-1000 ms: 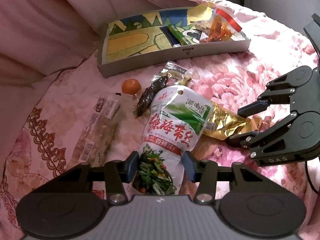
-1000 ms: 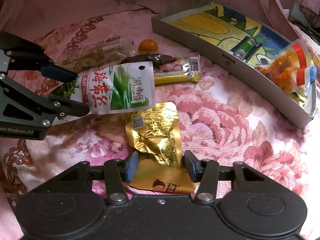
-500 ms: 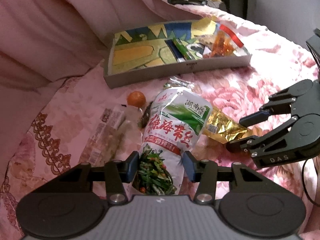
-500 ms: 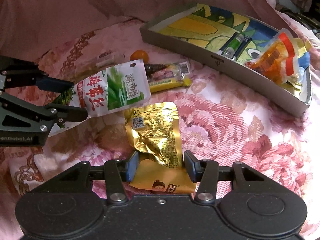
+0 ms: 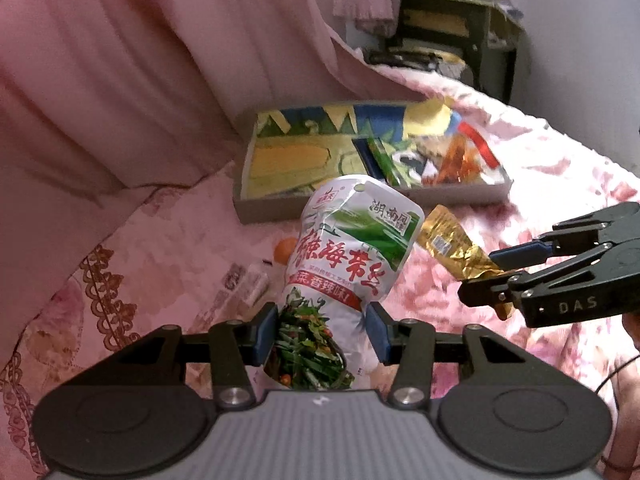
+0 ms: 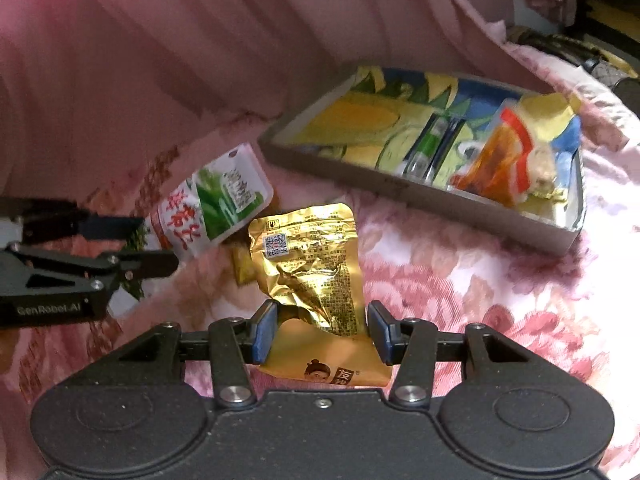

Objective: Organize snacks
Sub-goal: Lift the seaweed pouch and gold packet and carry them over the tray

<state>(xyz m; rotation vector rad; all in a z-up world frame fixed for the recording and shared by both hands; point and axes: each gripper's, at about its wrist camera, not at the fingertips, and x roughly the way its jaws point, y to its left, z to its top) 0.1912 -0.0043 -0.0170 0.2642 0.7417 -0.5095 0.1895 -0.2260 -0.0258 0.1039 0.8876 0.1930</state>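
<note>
Left gripper [image 5: 322,334]: I held the seaweed packet [image 5: 352,248] clamped between my pads.
Right gripper [image 6: 320,332]: I gripped the gold pouch [image 6: 308,260] likewise.

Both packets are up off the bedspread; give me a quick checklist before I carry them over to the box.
1. Left gripper clamps the seaweed packet by its lower end: ok.
2. Right gripper clamps the gold foil packet by its lower end: ok.
3. Both packets clear of the floral bedspread: ok.
4. Free floor in the shallow printed box: ok, its left part is bare; snacks crowd the right end.
5. The two packets apart from each other: ok in the left wrist view.
6. Small orange fruit out of the path: cannot tell, partly hidden behind the seaweed packet.
</note>
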